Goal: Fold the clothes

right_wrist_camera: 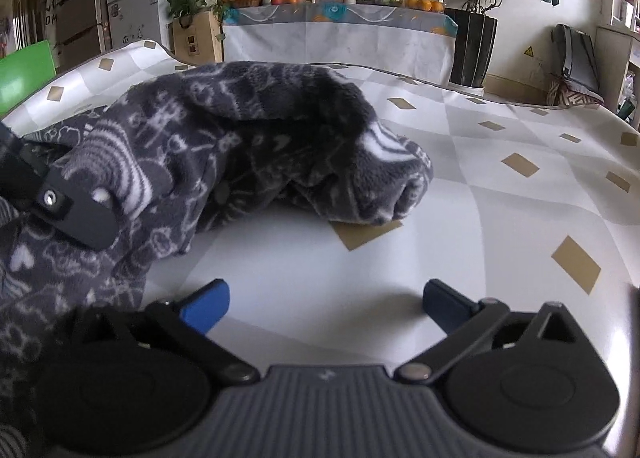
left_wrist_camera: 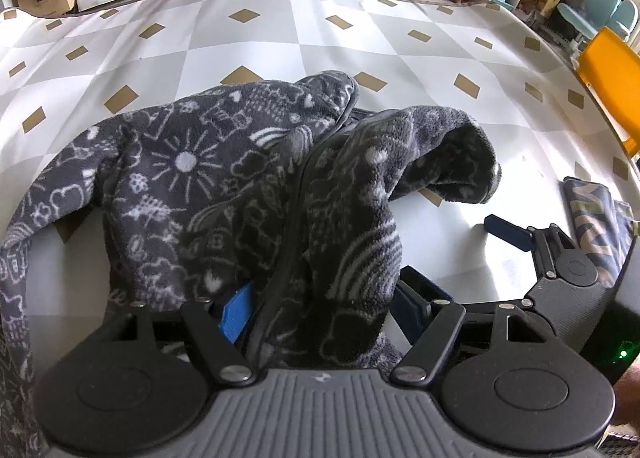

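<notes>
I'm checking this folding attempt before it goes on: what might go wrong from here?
1. The left gripper holds a thick bunch of the grey patterned fleece garment; lifting may drag the whole heap rather than one layer.
2. The right gripper is open over bare tablecloth, holding nothing, so the garment could swing unsupported.

The left claw (left_wrist_camera: 320, 304) has a ribbed grey body with a small pale mark at its top edge, flanked by two round black discs. Black link arms with silver rivets run to its fingers (left_wrist_camera: 236, 312), bright blue on one, darker blue on the other. The right claw (right_wrist_camera: 324, 304) is built the same: ribbed grey centre, black discs, riveted links, blue fingers (right_wrist_camera: 206, 306).
</notes>
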### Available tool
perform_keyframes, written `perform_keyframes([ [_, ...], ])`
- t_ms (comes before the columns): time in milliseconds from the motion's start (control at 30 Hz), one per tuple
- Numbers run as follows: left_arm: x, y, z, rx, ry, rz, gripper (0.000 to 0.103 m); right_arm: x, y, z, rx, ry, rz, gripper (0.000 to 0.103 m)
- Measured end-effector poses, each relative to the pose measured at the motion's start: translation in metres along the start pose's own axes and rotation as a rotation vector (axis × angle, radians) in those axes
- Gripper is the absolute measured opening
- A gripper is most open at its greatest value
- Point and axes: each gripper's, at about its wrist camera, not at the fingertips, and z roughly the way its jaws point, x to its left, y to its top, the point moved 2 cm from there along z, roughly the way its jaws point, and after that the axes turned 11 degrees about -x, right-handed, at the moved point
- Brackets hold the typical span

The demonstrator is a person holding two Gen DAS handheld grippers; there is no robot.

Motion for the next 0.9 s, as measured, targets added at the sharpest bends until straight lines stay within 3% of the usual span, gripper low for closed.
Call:
perform_keyframes([
  [900, 0.021, 0.001, 0.001, 0.042, -0.026, -0.117, 0.072, -0.007, 0.000, 0.004, 0.000, 0.002, -0.001, 0.103],
])
